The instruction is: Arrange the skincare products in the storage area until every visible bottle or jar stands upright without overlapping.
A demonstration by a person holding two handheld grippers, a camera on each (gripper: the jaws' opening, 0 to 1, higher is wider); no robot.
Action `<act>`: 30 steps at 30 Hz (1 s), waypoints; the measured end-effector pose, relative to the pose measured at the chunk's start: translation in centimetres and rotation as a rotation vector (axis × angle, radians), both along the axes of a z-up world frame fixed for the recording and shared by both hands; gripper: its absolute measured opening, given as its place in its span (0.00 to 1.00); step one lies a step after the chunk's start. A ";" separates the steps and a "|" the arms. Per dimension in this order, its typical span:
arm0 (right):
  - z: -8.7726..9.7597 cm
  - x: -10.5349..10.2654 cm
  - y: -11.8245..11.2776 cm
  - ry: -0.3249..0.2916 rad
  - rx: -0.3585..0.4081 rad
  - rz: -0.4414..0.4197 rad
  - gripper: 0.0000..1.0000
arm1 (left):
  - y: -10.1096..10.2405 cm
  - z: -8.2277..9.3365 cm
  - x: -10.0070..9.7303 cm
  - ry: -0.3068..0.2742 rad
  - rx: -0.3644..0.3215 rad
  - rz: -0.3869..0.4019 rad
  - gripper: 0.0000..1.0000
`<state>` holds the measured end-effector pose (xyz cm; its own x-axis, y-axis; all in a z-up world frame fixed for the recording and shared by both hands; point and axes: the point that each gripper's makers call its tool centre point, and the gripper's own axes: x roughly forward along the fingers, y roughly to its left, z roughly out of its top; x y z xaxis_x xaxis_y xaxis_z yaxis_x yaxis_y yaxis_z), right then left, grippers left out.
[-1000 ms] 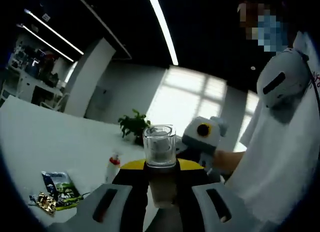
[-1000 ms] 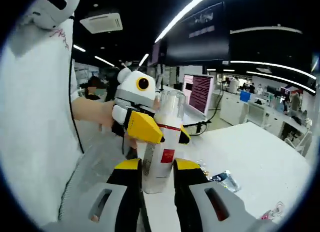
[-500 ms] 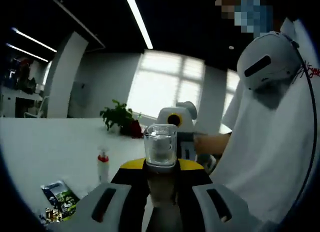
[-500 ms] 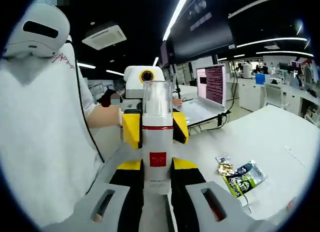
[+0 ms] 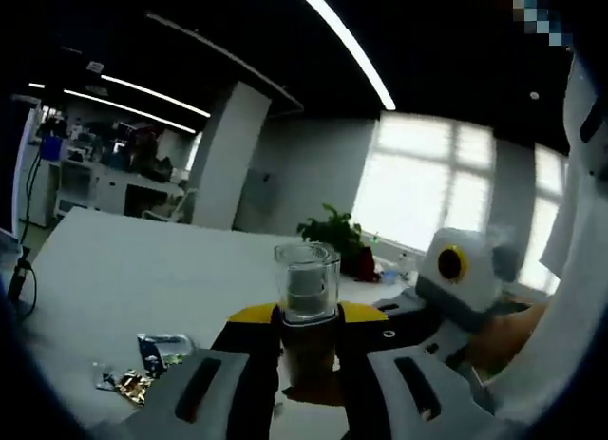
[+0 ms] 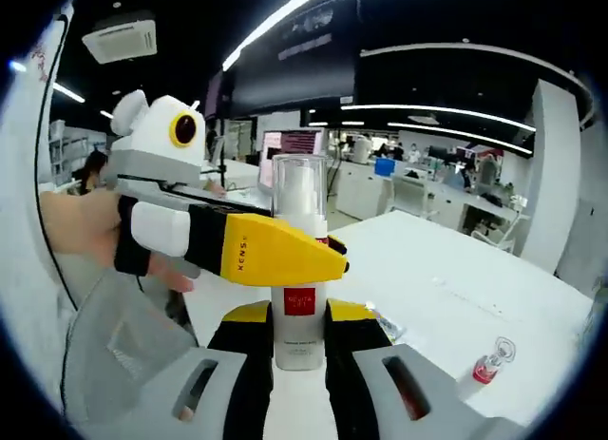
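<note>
Two grippers aloft, carrying: left gripper (image 5: 309, 350) clenched on jar (image 5: 307, 286), right gripper (image 6: 299, 340) on bottle (image 6: 298, 269). Next: set both upright, apart, on desk (image 6: 456, 288).

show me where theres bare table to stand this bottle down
Right gripper view: table lies bare between the held bottle and the small red-based bottle. Left gripper view: a wide bare stretch lies beyond the packets. It is crowded near the two grippers, where the left gripper crosses the bottle.
</note>
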<state>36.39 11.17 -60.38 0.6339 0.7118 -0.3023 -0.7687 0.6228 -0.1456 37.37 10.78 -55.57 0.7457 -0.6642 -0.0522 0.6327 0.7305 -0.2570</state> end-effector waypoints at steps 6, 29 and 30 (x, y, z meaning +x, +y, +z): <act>0.4 0.5 -0.3 -0.030 0.015 -0.116 0.19 | 0.0 0.4 0.0 -0.029 0.067 0.076 0.16; 1.8 -2.8 -3.4 -0.015 0.090 0.268 0.25 | -5.7 1.9 -4.6 -0.146 0.139 -0.581 0.15; 1.6 -2.9 -3.7 -0.018 0.079 0.279 0.25 | -6.0 1.8 -4.8 -0.154 0.160 -0.608 0.15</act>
<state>33.54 7.48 -58.80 0.4149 0.8805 -0.2295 -0.9098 0.3975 -0.1198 32.62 4.74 -53.75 0.2454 -0.9633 -0.1083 0.9666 0.2517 -0.0483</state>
